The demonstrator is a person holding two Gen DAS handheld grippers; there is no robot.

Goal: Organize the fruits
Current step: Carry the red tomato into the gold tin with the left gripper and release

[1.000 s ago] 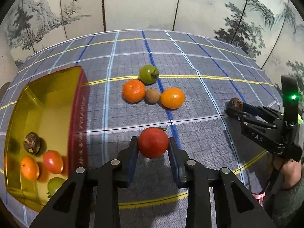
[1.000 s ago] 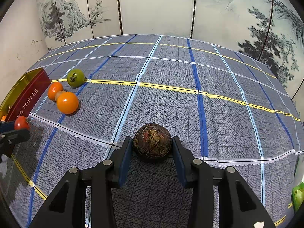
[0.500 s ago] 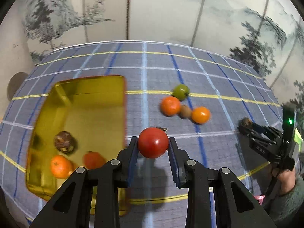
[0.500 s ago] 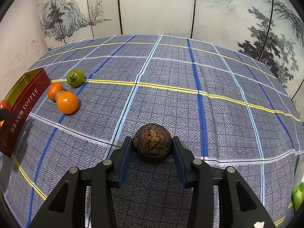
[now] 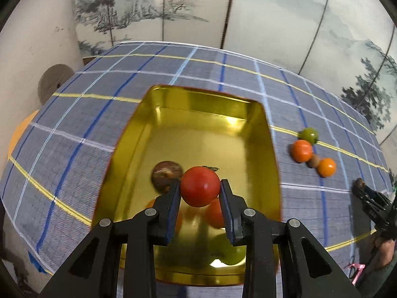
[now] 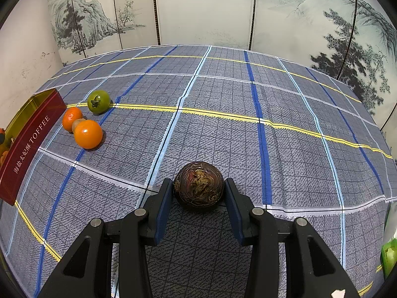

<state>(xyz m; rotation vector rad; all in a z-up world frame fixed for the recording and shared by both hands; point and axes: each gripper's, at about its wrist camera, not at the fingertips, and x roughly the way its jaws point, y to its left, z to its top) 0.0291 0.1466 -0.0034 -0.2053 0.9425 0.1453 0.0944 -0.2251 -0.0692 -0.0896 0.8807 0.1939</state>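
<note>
My left gripper (image 5: 199,186) is shut on a red tomato (image 5: 200,186) and hangs over the gold tin (image 5: 270,154). Inside the tin lie a dark brown fruit (image 5: 165,175), a red fruit (image 5: 214,213) and a green one (image 5: 232,254), partly hidden by the fingers. My right gripper (image 6: 198,191) is shut on a dark brown patterned fruit (image 6: 198,185) low over the cloth. Out on the cloth sit a green tomato (image 6: 98,101), two oranges (image 6: 88,134) (image 6: 71,118) and a small brown fruit (image 6: 77,124) between them.
The tin's red side reads TOFFEE (image 6: 27,141) at the left of the right wrist view. A checked blue-grey cloth (image 6: 223,129) covers the table, with a painted folding screen (image 6: 206,10) behind. A green packet (image 6: 389,253) sits at the right edge.
My left gripper carried the red tomato leftwards from the open cloth to above the tin. The right gripper with its dark fruit has stayed still.
</note>
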